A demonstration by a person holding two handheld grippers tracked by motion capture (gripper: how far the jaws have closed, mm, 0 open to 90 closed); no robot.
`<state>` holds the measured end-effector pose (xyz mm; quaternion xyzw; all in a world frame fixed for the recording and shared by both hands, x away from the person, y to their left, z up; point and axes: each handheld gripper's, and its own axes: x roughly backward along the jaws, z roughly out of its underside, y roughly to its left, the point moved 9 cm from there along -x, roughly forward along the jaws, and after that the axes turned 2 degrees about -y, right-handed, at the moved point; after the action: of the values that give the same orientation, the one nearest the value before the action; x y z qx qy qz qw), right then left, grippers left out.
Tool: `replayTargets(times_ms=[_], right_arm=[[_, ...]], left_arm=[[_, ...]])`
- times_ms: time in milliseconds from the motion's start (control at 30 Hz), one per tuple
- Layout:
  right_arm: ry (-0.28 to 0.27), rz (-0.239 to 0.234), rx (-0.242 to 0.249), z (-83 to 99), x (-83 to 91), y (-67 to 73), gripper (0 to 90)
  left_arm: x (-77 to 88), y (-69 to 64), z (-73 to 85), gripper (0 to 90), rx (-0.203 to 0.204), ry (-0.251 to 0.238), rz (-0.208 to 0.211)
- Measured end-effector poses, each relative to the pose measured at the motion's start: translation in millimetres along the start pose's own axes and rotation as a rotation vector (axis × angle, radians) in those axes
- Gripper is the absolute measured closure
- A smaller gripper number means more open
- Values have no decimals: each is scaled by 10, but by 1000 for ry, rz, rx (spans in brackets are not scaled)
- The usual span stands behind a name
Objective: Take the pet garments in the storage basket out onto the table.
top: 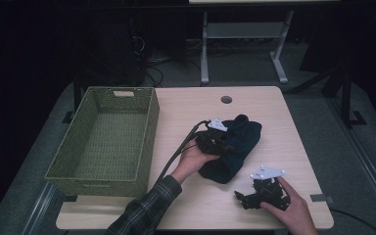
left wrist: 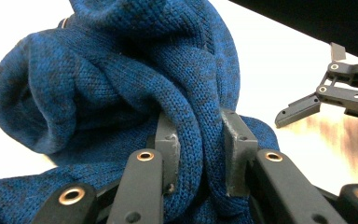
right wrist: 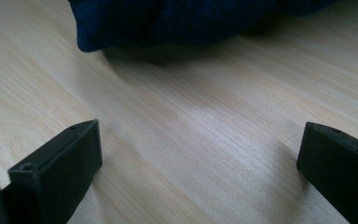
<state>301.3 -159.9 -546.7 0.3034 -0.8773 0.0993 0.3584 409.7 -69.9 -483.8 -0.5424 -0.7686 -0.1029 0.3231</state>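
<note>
left gripper point(left wrist: 198, 140) | jaws pinch fold of blue knit garment point(left wrist: 121, 79) | on table point(top: 274, 112)

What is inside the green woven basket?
Nothing visible: the green woven basket shows a bare woven floor. Its near wall hides the strip of floor just behind it.

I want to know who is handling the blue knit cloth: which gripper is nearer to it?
Left. The left gripper is clamped on a fold of the blue knit cloth; the right gripper rests open on the table, just short of it.
</note>
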Motion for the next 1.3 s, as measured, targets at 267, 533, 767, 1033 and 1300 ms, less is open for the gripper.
replayTargets(times_ms=[267,533,767,1033,1300], right_arm=[[0,0,0,0,0,0,0],[0,0,0,0,0,0,0],[2,-1,-3,2,1,3,0],[3,-1,-4,3,2,4,0],[4,-1,-4,3,2,4,0]], left_arm=[[-97,41,5,575,21,-30,0],[-37,39,-19,370,14,-67,-16],[190,32,-117,250,5,-68,-48],[415,-1,-53,172,-23,-20,-85],[642,-38,118,168,-31,-19,-130]])
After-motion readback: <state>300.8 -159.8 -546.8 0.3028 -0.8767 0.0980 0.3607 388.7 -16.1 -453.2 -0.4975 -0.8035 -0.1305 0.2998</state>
